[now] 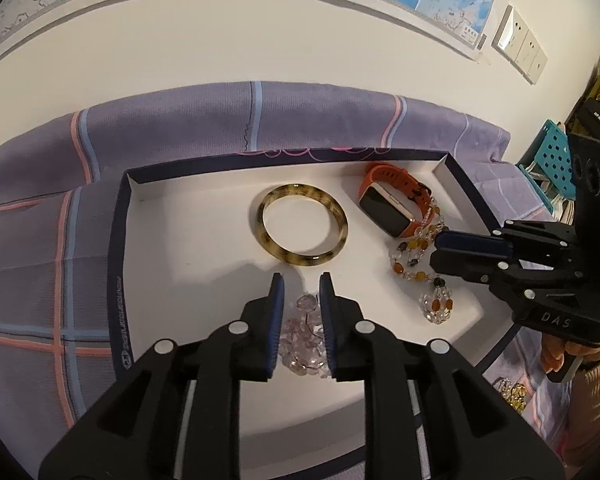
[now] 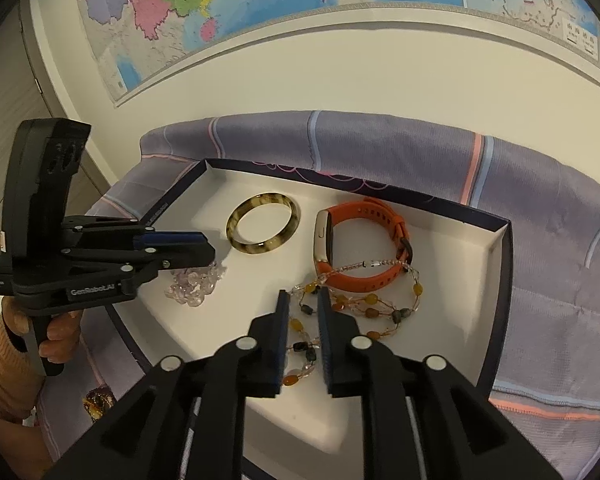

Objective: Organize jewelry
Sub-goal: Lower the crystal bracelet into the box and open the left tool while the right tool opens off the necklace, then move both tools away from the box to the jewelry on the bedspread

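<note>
Left wrist view: left gripper [image 1: 302,280] stands slightly apart over pale crystal bead bracelet [image 1: 304,340] in white shallow box [image 1: 188,240]; right gripper [image 2: 303,298], slightly parted, straddles amber bead necklace [image 2: 364,304] beside orange smartwatch [image 2: 360,240]

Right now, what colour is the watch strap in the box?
Orange: the rubber watch strap with punched holes shows best in the right wrist view.

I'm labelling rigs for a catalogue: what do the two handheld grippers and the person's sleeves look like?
Both are black plastic pistol-grip tools with silver round bolt heads and two flat fingers lined with ribbed blue pads. The left gripper carries white "GenRobot.AI" lettering on its side; the right gripper shows raised "DAS" lettering. No cables are visible. The person wears a ribbed peach-orange knit sleeve.
</note>
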{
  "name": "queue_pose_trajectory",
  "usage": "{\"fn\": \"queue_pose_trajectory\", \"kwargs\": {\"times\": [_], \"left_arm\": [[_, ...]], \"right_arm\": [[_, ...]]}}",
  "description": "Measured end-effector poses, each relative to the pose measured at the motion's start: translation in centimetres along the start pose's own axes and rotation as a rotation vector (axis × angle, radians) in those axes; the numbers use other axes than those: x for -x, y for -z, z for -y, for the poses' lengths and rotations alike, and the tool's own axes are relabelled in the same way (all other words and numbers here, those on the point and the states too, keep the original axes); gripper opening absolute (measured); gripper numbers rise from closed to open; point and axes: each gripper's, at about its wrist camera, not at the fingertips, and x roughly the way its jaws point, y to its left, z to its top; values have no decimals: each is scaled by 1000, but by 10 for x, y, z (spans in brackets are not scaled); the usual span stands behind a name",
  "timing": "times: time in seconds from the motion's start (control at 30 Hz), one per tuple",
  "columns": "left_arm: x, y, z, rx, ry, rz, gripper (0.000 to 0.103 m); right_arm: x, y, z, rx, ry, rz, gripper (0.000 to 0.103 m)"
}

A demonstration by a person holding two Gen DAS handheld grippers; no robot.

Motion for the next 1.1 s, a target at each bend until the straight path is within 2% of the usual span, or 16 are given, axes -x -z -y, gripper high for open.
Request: {"fn": "queue_pose_trajectory", "kwargs": {"times": [0.17,0.27,0.43,0.63,0.83,0.9,1.1], "left_arm": [[12,1,-1,-4,-11,37,29],[22,1,-1,-9,3,57,31],[37,7,-3,-5,14,87,38],[43,15,-5,-3,25,90,39],[41,18,-6,10,32,84,40],[44,21,-5,7,36,88,40],[64,32,0,-15,39,125,45]], "right_arm": [[4,-1,5,-23,10,12,16],[2,-3,7,-41,20,10,21],[-7,-6,11,-73,28,-12,22],[-16,-14,23,-139,38,-9,23],[-15,-11,22,-150,39,-1,25],[-8,-8,22,-153,37,8,29],[31,3,9,-100,24,68,33]]}}
